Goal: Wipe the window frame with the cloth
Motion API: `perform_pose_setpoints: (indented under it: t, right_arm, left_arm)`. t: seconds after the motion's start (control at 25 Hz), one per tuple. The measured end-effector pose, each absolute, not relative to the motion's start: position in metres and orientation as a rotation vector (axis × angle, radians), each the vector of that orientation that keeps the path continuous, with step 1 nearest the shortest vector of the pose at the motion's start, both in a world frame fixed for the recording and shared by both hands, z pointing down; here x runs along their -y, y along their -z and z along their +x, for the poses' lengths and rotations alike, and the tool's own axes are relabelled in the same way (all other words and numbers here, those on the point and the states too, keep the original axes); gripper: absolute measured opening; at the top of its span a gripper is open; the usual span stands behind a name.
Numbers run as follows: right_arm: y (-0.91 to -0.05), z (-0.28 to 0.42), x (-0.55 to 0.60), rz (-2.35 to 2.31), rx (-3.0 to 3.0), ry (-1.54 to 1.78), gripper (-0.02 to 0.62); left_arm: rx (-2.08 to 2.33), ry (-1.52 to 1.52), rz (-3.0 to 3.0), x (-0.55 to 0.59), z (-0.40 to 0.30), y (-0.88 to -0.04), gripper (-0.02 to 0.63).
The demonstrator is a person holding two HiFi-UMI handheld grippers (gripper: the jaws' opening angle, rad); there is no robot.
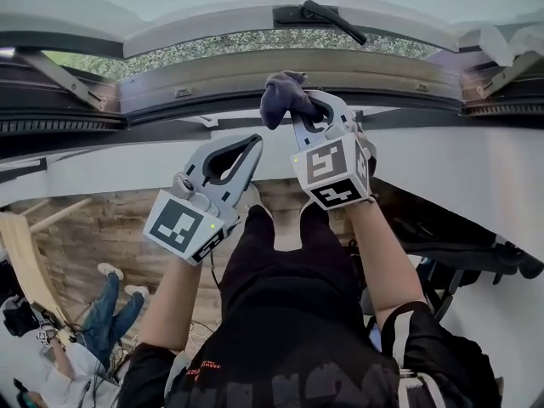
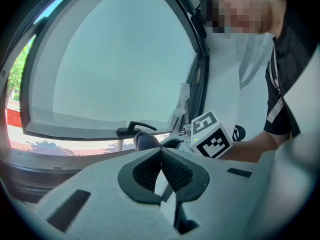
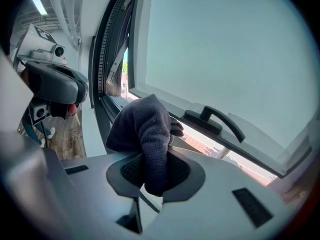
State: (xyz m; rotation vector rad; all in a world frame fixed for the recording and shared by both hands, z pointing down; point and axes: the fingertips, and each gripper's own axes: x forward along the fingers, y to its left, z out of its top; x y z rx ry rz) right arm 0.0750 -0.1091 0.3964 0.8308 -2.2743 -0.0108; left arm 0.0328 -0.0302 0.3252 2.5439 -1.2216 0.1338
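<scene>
The cloth point(image 1: 283, 94) is a dark navy-grey knit rag bunched into a lump, sitting top-centre of the head view. Its lower end is pinched between the jaws of the right gripper point(image 1: 311, 114), and the rest bulges up over them, right up against the window frame point(image 1: 382, 68). Can't honestly tell if it's actually touching. The frame is a long grey-beige band curving across the top of the shot, darker along its lower edge, and it looks dull and a bit grubby.
</scene>
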Motion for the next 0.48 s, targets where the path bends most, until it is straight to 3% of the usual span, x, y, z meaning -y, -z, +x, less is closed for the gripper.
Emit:
perform_pose_setpoints:
  t: [0.48]
  right_arm:
    - [-0.396,0.140,0.126,0.936,2.239,-0.032,0.051]
  left_arm:
    - [1.123,-0.162,2.594,0.048,0.087,-0.324,0.018]
